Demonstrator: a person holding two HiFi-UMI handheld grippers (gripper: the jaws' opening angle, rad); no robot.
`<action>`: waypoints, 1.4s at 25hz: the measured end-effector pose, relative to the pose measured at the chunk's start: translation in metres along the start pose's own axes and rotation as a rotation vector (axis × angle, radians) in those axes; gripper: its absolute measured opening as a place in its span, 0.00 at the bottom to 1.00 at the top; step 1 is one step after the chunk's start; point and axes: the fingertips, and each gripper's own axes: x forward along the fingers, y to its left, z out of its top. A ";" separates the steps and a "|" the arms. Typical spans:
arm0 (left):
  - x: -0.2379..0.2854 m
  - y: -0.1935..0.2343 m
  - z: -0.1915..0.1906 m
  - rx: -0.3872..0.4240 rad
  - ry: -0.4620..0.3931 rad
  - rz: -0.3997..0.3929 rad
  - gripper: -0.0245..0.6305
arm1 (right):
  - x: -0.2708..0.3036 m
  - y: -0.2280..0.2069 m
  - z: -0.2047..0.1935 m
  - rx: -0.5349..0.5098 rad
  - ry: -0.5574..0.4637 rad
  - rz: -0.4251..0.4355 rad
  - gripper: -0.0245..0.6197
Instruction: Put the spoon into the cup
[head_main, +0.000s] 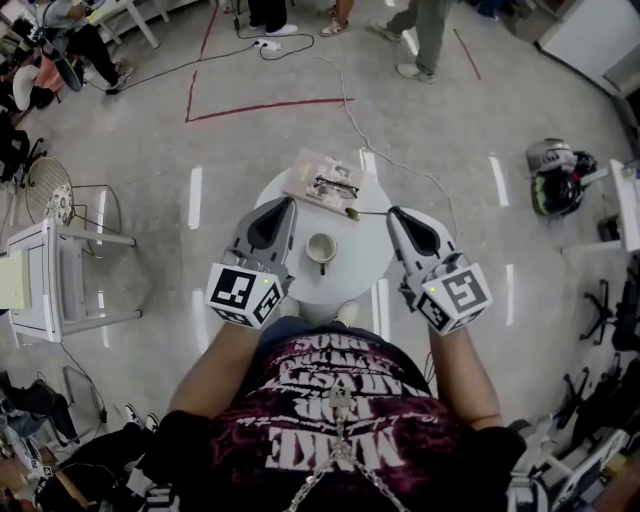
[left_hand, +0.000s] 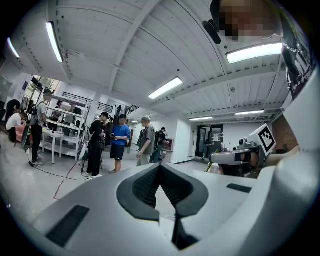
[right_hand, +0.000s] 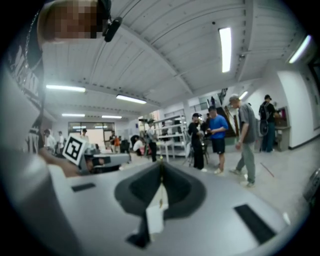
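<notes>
Standing person: wears a dark shirt with pink letters and holds one gripper in each hand.
Left gripper: points away from the person, over the left edge of the table. Its jaws are pressed together at the tips. Nothing is between them.
Right gripper: points away from the person, over the right edge of the table. Its jaws are pressed together. A thin pale thing sits in the slit between them. From above, the end of the spoon's handle meets the jaw tips.
Table: small, round and white, right in front of the person, between the two grippers.
Cup: stands upright near the middle of the table, with its handle toward the person. It is between the grippers and touches neither.
Spoon: thin, with a small dark-green end. It lies sideways, just past the cup and a bit to the right. It is not in the cup.
Packet: clear and flat, on the far side of the table, just left of the spoon's green end.
Cable: runs over the grey floor behind the table.
Red lines: taped on the floor, farther off.
Legs: other people stand far away, at the top of the head view.
</notes>
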 end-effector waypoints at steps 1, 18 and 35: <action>-0.001 0.004 0.002 -0.003 0.002 -0.010 0.08 | 0.001 0.002 0.003 0.004 -0.004 -0.012 0.09; -0.018 0.062 -0.006 -0.072 0.001 -0.159 0.08 | 0.032 0.054 -0.004 0.044 0.011 -0.168 0.09; -0.010 0.048 -0.069 -0.139 0.091 -0.066 0.08 | 0.042 0.035 -0.060 0.076 0.124 -0.056 0.09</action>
